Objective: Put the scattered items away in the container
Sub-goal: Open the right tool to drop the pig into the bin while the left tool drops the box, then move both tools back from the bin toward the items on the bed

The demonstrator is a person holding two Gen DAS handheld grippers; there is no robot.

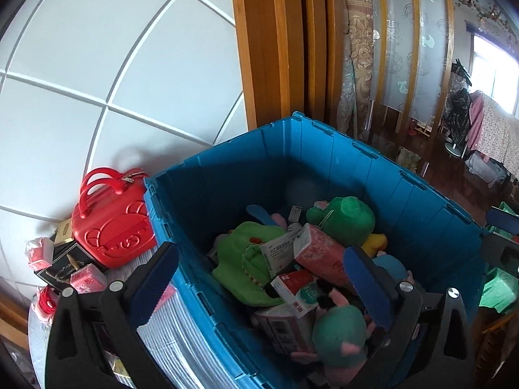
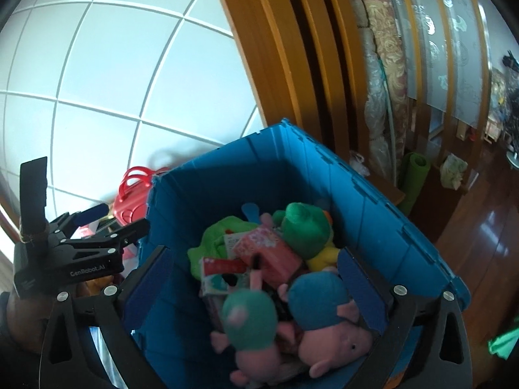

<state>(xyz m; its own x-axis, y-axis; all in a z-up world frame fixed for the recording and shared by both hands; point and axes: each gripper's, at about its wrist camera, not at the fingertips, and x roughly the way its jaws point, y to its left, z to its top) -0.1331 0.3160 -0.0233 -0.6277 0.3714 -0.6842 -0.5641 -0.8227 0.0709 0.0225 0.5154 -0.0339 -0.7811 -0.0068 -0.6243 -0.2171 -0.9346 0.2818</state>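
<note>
Our left tongs (image 1: 259, 288) are spread wide, nothing between the pads. One finger sits outside the bin's left wall, the other over the pile inside. Our right tongs (image 2: 256, 288) are spread wide too, nothing pinched, both fingers over the bin's near end.

Just below the right tongs: two pink pigs, one in a teal dress (image 2: 249, 321), one in a blue dress (image 2: 318, 301), lying side by side on top of the pile. In the left view the teal one (image 1: 337, 330) lies right by the left tongs' right finger.

Just ahead of both tongs, mid-bin: a red-and-white box (image 1: 293, 287), a pink carton (image 1: 319, 251), a lime cloth (image 1: 240, 259). Further in: a green plush (image 1: 347, 218) and a yellow duck (image 1: 376, 243) near the right wall.

All of this is inside the blue bin (image 1: 201, 194), which is well filled; its far end still shows bare walls.

Left of the left tongs, outside the bin, on the desk (image 1: 39, 334): small pink boxes (image 1: 86, 278), a black box (image 1: 65, 265), and further off a red case (image 1: 110, 230) touching the bin's left wall.

Beyond the bin: white tiled wall (image 1: 97, 48) and a wood door frame (image 1: 266, 48).
</note>
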